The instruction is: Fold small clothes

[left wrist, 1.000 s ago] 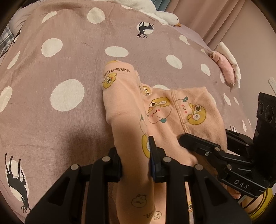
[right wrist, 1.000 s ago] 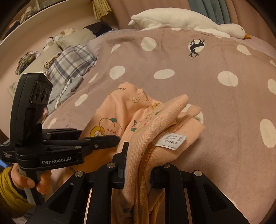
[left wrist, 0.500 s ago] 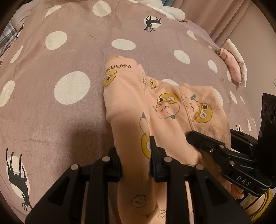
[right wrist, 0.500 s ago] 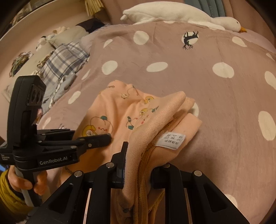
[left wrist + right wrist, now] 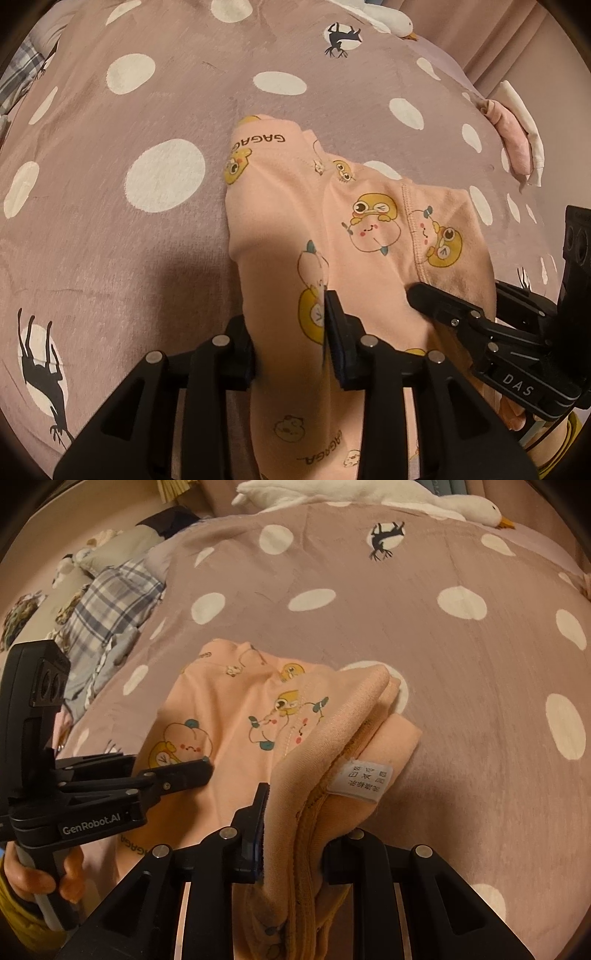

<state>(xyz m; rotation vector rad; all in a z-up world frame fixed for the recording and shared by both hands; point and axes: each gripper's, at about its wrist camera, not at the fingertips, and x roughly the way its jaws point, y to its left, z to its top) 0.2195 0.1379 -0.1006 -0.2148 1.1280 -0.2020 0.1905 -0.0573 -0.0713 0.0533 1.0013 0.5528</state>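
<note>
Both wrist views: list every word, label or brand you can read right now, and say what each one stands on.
"GAGAGA": printed on the peach garment, near its far end and again near the bottom edge of the left wrist view.
"DAS": on the right gripper body.
"GenRobot.AI": on the left gripper body.
White care label sewn into the garment: printed characters and symbols, too small to read.
</note>
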